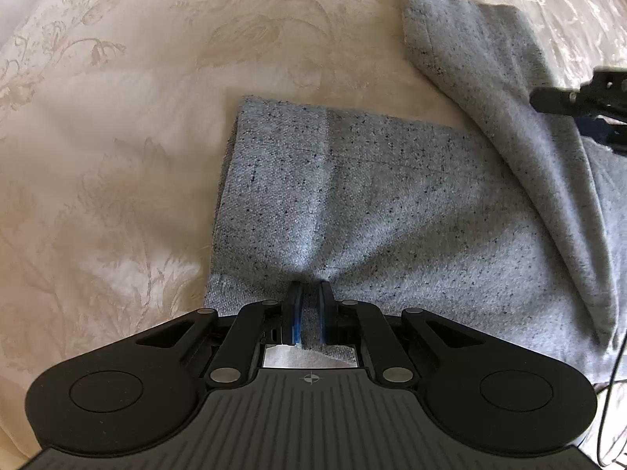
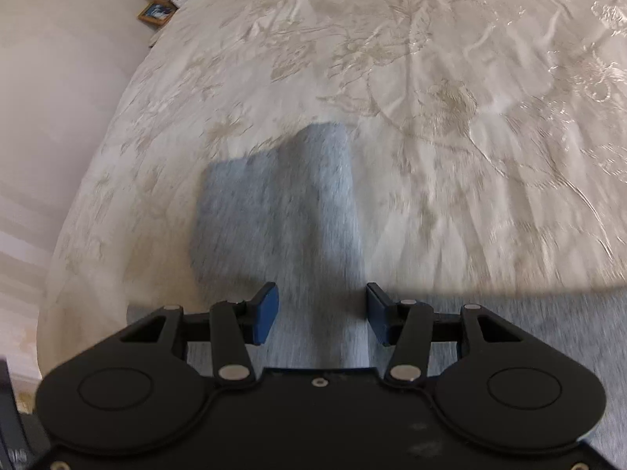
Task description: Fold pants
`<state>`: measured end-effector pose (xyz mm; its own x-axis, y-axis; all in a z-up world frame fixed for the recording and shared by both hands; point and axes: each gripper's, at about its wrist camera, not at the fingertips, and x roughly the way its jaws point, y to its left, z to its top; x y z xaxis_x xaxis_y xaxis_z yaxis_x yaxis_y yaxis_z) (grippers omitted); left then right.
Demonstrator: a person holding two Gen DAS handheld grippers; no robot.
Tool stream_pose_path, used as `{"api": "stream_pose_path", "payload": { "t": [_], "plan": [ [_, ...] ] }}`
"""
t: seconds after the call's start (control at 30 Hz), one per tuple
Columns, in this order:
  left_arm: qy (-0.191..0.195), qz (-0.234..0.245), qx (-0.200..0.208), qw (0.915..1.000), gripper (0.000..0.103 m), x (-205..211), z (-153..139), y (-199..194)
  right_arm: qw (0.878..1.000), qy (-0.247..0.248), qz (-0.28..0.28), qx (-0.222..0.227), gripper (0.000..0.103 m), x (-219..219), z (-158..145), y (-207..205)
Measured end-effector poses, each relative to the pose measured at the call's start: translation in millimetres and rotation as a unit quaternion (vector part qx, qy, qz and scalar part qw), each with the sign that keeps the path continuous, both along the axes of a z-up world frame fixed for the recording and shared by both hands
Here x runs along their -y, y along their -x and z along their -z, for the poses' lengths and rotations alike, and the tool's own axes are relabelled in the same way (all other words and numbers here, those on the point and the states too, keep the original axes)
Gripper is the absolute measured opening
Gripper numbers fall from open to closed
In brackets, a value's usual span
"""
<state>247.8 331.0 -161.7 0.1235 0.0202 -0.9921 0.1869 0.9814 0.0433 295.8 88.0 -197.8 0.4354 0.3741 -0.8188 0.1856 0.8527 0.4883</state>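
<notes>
Pants: grey, a soft knit flecked all over with small dark specks, lying on the cream bedspread with its pale woven flower pattern.
Near leg: spread flat across my left wrist view, its hemmed end toward the left, with a stitched line running along it and a crease rising to my pinch.
Far leg: angled away up to the right, one long edge folded over so a ridge runs down it; its hem end lies apart from the near leg's end.
My left gripper: closed tight on a bunched fold of the near leg's edge, the cloth puckering up between the blue pads.
My right gripper: jaws standing apart with a strip of grey cloth running between them; the pads do not press on it. Seen from my left side, it shows at the right edge beside the far leg.
Right view of pants: blurred, two leg ends stepped one past the other, stretching away over the bedspread.
Room edge: a framed picture by the pale wall.
</notes>
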Motion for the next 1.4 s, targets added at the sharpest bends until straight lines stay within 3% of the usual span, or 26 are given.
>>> {"api": "stream_pose_path", "payload": {
  "t": [0.03, 0.17, 0.3, 0.47, 0.57, 0.7, 0.73, 0.8, 0.87, 0.93, 1.03, 1.1, 1.23, 1.4],
  "plan": [
    [0.005, -0.004, 0.001, 1.0, 0.009, -4, -2, -3, 1.0, 0.012, -0.006, -0.001, 0.007, -2, -4, -4],
    [0.009, -0.033, 0.022, 0.9992, 0.009, -24, -18, -4, 0.991, 0.075, -0.091, 0.068, 0.006, -38, -49, 4],
    [0.006, -0.063, 0.043, 0.9971, 0.009, -49, -31, 0, 0.967, 0.102, -0.197, 0.124, 0.006, -96, -82, 25],
    [-0.005, -0.121, 0.062, 0.9907, 0.009, -86, -46, 9, 0.927, 0.14, -0.325, 0.126, 0.015, -179, -65, 61],
    [-0.008, -0.15, 0.065, 0.9864, 0.009, -105, -50, 14, 0.916, 0.129, -0.361, 0.115, 0.034, -200, -49, 80],
    [-0.011, -0.154, 0.063, 0.986, 0.009, -106, -50, 24, 0.905, 0.112, -0.388, 0.132, 0.037, -200, -52, 104],
    [-0.013, -0.149, 0.063, 0.9867, 0.009, -104, -49, 25, 0.906, 0.112, -0.384, 0.138, 0.04, -196, -55, 108],
    [-0.018, -0.134, 0.068, 0.9884, 0.009, -96, -49, 28, 0.921, 0.116, -0.347, 0.136, 0.041, -181, -58, 109],
    [-0.023, -0.106, 0.079, 0.991, 0.009, -86, -51, 30, 0.951, 0.112, -0.263, 0.115, 0.041, -155, -59, 105],
    [-0.026, -0.078, 0.088, 0.9928, 0.009, -74, -51, 35, 0.971, 0.107, -0.189, 0.097, 0.041, -134, -56, 98],
    [-0.026, -0.045, 0.092, 0.9944, 0.009, -58, -50, 42, 0.985, 0.091, -0.124, 0.074, 0.046, -105, -48, 83],
    [-0.023, -0.034, 0.092, 0.9949, 0.009, -52, -50, 49, 0.99, 0.074, -0.1, 0.06, 0.047, -95, -42, 72],
    [-0.024, -0.019, 0.09, 0.9955, 0.009, -44, -48, 63, 0.996, -0.014, -0.092, 0.008, 0.05, -95, -27, 40],
    [-0.022, -0.003, 0.092, 0.9955, 0.009, -38, -45, 76, 0.98, -0.116, -0.141, 0.081, 0.049, -114, -56, 39]
  ]
}}
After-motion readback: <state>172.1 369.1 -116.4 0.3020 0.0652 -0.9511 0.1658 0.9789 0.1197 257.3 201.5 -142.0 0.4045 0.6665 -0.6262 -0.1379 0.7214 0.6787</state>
